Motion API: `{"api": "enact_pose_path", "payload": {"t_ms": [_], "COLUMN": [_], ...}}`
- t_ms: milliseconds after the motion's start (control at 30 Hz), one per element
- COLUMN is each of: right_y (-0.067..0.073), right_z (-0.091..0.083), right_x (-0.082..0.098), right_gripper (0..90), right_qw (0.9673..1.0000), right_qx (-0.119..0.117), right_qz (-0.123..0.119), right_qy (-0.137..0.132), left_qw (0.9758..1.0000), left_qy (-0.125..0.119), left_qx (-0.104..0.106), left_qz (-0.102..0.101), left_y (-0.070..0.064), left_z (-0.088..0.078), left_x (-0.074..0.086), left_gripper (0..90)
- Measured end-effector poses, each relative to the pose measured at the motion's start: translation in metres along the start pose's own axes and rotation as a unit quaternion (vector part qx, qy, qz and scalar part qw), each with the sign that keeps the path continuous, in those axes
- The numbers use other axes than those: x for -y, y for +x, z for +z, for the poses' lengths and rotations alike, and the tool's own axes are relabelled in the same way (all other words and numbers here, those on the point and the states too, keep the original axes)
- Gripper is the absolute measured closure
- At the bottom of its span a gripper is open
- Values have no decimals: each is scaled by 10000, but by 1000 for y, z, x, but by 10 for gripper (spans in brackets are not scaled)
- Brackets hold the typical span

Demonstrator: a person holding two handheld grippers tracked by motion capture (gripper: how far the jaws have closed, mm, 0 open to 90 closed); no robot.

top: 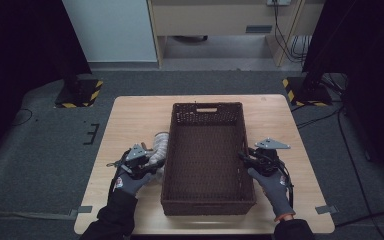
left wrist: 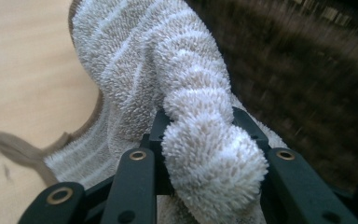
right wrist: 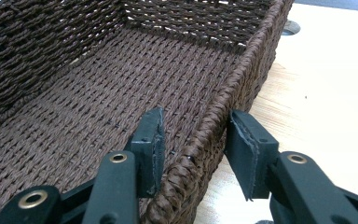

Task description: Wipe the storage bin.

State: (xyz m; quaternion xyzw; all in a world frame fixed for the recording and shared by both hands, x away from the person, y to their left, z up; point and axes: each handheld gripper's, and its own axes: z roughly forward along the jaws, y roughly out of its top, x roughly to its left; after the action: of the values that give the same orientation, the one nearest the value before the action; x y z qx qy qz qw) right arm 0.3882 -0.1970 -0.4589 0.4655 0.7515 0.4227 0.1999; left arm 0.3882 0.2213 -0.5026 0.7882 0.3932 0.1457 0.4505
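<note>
A striped white and beige terry towel (top: 161, 142) lies bunched on the table against the left wall of a dark brown wicker basket (top: 207, 106). My left gripper (top: 155, 159) is shut on a rolled fold of it. In the left gripper view the towel (left wrist: 144, 60) bulges up between the pads of the left gripper (left wrist: 200, 116), and the basket (left wrist: 307, 70) is blurred at the right. My right gripper (top: 242, 156) straddles the basket's right rim. In the right gripper view that gripper (right wrist: 196, 119) is open, with one pad inside the rim (right wrist: 209, 135) and one outside, where a gap shows.
The basket stands in the middle of a light wooden table (top: 130, 120), its inside (right wrist: 98, 93) bare, with a handle slot in the far wall. Dark carpet, stands with striped bases and cables surround the table.
</note>
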Motion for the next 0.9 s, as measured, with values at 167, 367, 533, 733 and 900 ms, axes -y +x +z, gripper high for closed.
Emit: {"api": "enact_pose_path", "payload": {"t_ms": [167,367,533,733,900], "right_y": [0,0,0,0,0], "right_z": [0,0,0,0,0], "right_x": [0,0,0,0,0], "right_gripper": [576,576,576,576,577], "right_qw": [10000,10000,10000,10000,10000], "right_qx": [7,6,12,9,12], "right_qz": [0,4,0,-1,-2], "right_qy": [-5,-5,-6,-7,-8], "left_qw": [9998,9957,9971,9997,9997], "left_qy": [-162,-863,-690,-34,123], "left_qx": [3,263,299,231,191], "left_qz": [-121,-230,79,124,67], "left_y": [2,-8,-22,-21,-19], "left_z": [-10,-44,-46,-27,-22], "left_x": [-4,-17,-11,7,14], "left_gripper": [646,643,642,640,640]}}
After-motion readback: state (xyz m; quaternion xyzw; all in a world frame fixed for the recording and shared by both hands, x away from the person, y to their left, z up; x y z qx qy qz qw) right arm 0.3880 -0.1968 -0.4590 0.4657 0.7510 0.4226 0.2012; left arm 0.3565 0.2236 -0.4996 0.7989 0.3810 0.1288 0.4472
